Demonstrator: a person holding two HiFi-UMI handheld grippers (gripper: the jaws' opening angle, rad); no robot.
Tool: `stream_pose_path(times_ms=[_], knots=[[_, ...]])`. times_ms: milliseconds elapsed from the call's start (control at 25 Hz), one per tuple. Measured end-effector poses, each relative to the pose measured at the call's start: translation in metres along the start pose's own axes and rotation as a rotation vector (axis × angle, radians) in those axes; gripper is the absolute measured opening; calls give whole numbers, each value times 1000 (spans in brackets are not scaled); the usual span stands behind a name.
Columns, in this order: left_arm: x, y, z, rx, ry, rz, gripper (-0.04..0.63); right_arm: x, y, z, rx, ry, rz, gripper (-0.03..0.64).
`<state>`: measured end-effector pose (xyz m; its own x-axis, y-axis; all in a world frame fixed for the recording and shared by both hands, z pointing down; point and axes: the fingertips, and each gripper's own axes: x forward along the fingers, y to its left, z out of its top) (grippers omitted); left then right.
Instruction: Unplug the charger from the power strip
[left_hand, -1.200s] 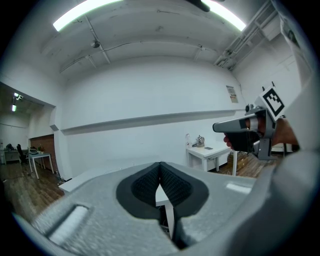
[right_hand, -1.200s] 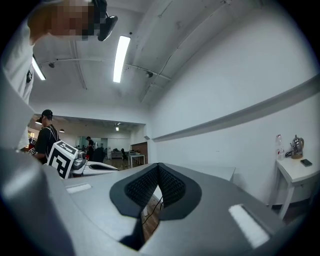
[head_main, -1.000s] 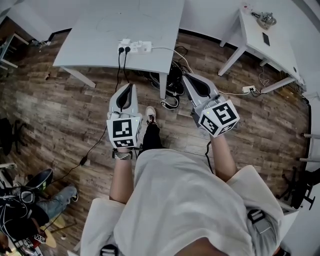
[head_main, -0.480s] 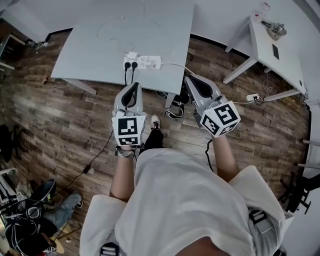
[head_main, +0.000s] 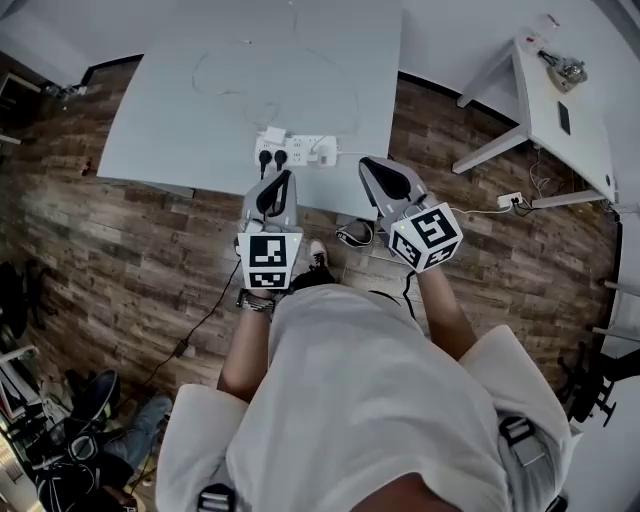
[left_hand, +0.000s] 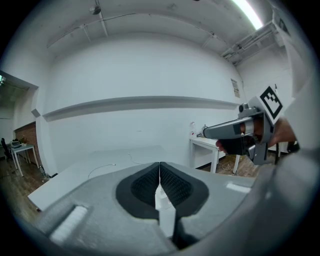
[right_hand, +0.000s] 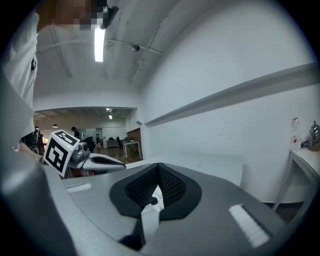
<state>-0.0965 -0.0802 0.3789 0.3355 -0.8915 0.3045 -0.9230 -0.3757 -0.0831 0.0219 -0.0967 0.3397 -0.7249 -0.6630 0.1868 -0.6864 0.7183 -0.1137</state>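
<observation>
A white power strip (head_main: 297, 150) lies near the front edge of the pale grey table (head_main: 180, 110). Two black plugs (head_main: 273, 157) sit in it, a white charger block (head_main: 274, 136) sits at its far left end, and a white plug (head_main: 325, 150) at its right. My left gripper (head_main: 284, 173) is shut and empty, its tips just short of the black plugs. My right gripper (head_main: 368, 162) is also shut and empty, right of the strip at the table edge. In the left gripper view the jaws (left_hand: 160, 164) meet; in the right gripper view (right_hand: 159, 165) likewise.
A thin white cable (head_main: 230, 60) loops over the table behind the strip. A second white table (head_main: 560, 120) stands at the right, with another socket block (head_main: 510, 200) on the wood floor. Cables and shoes (head_main: 355, 235) lie under the table edge. A person's leg (head_main: 130, 425) shows at lower left.
Both grippers have come forward and a little down, from over the floor to the table's front edge. The table and power strip now sit closer in the head view. Both jaws stayed shut.
</observation>
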Motion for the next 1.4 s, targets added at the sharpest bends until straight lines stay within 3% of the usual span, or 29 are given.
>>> stream_pose_path(times_ms=[400, 920, 1080, 1400], knots=[[52, 12, -34, -29, 90, -80, 60, 47, -30, -45, 10, 110, -59, 3], [115, -6, -93, -80, 238, -127, 144, 101, -68, -160, 83, 328, -10, 21], [136, -7, -109, -89, 295, -119, 200, 118, -77, -184, 93, 369, 10, 21], [154, -17, -137, -113, 367, -112, 215, 139, -81, -223, 81, 459, 68, 21]])
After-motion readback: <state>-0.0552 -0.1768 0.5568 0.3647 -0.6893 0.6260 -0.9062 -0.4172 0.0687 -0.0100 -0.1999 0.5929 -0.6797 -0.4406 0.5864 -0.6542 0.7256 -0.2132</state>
